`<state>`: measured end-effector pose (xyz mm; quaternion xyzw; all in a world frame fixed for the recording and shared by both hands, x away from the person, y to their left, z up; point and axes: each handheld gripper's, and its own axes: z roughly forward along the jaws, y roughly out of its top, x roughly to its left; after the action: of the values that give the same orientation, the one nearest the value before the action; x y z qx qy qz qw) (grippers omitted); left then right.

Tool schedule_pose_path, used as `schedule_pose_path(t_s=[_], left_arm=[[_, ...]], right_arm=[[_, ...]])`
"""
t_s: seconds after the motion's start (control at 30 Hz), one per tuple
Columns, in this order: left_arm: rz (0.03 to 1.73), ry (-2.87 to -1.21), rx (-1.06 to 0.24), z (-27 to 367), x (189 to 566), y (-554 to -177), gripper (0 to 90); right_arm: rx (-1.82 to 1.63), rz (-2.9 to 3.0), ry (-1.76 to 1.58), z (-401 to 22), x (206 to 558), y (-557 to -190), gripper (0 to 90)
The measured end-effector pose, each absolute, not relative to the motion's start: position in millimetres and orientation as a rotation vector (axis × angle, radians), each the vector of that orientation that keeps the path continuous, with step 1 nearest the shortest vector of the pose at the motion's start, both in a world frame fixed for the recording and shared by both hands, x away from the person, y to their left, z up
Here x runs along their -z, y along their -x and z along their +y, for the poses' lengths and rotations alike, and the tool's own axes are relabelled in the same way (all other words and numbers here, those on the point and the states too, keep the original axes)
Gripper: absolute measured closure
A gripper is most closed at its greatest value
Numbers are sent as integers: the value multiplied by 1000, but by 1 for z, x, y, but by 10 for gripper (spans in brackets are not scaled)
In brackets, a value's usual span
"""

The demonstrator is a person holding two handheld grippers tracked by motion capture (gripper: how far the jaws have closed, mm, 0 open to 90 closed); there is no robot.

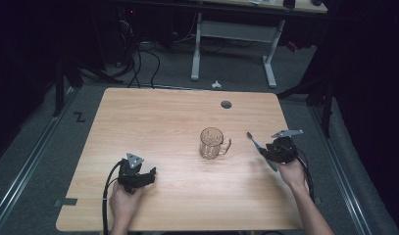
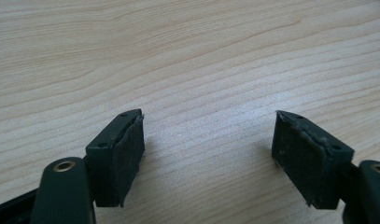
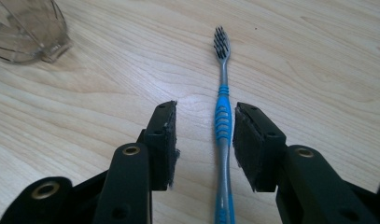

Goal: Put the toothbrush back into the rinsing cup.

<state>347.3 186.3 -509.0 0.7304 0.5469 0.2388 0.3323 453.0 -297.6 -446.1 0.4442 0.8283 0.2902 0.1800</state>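
Mostly bare table, two obstacles right of centre

The glass mug (image 1: 212, 143) stands mid-table; the toothbrush (image 3: 222, 116) lies flat near its right, between the right gripper (image 3: 204, 140)'s parted jaws. Bare wood spreads around the left gripper (image 2: 208, 149), whose jaws gape over open table (image 1: 153, 117).

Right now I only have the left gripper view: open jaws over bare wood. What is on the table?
Observer: A clear glass mug stands upright near the table's middle.
Operator: Anything else?
Observer: A blue and grey toothbrush lies flat on the wood, bristles pointing away from the right hand-held gripper.
Operator: Is that gripper holding it?
Observer: No. Its jaws are open, with the handle running between them and gaps on both sides.
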Motion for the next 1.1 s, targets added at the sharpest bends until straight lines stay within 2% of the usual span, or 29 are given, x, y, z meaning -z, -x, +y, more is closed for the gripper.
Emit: schedule_pose_path(t_s=[1.1], left_arm=[[1429,-1904,-621,187,509,-347,258]], right_arm=[[-472,2521,-1277,-268,445,-512,640]])
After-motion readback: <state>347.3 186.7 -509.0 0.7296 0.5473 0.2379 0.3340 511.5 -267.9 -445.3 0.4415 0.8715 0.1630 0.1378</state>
